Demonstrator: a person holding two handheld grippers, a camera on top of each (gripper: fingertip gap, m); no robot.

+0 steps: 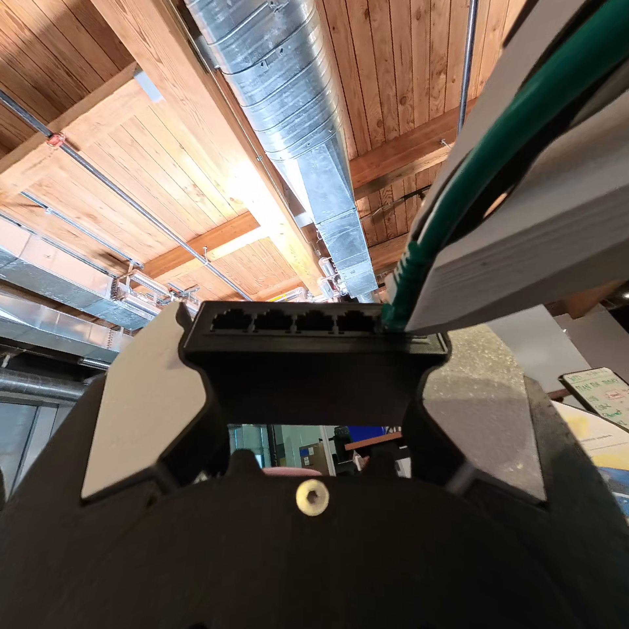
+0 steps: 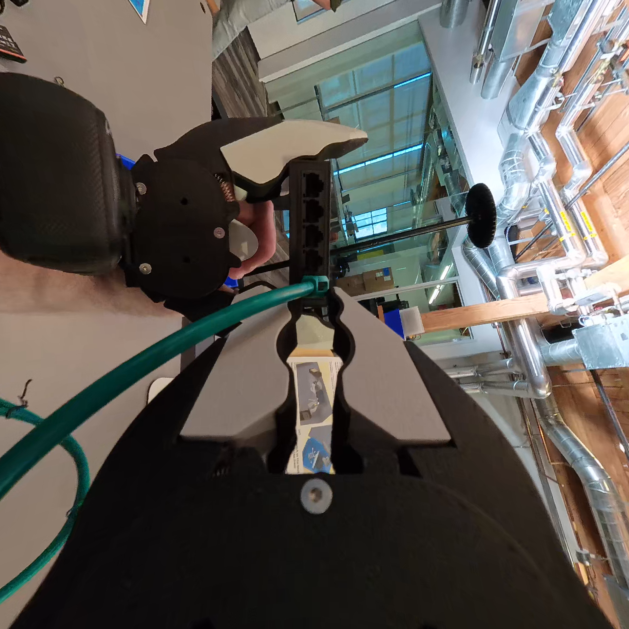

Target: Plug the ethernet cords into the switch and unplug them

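Switch (image 1: 306,360), black, five-port: I am clamping it across its body in my left gripper (image 1: 315,343), ports facing up toward the ceiling. Green ethernet cord (image 2: 143,360): its plug (image 2: 318,287) is sitting in the end port, my right gripper (image 2: 321,299) pinching it at the tips. Four ports (image 1: 296,321) are standing empty. I judge plugging barely begun; unplugging is remaining.

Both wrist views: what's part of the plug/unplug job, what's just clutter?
In the job:
- black switch, gripped by left gripper
- green ethernet cord, its plug at the end port, pinched by right gripper

Lying about:
- printed sheet
- whiteboard
- blue bins
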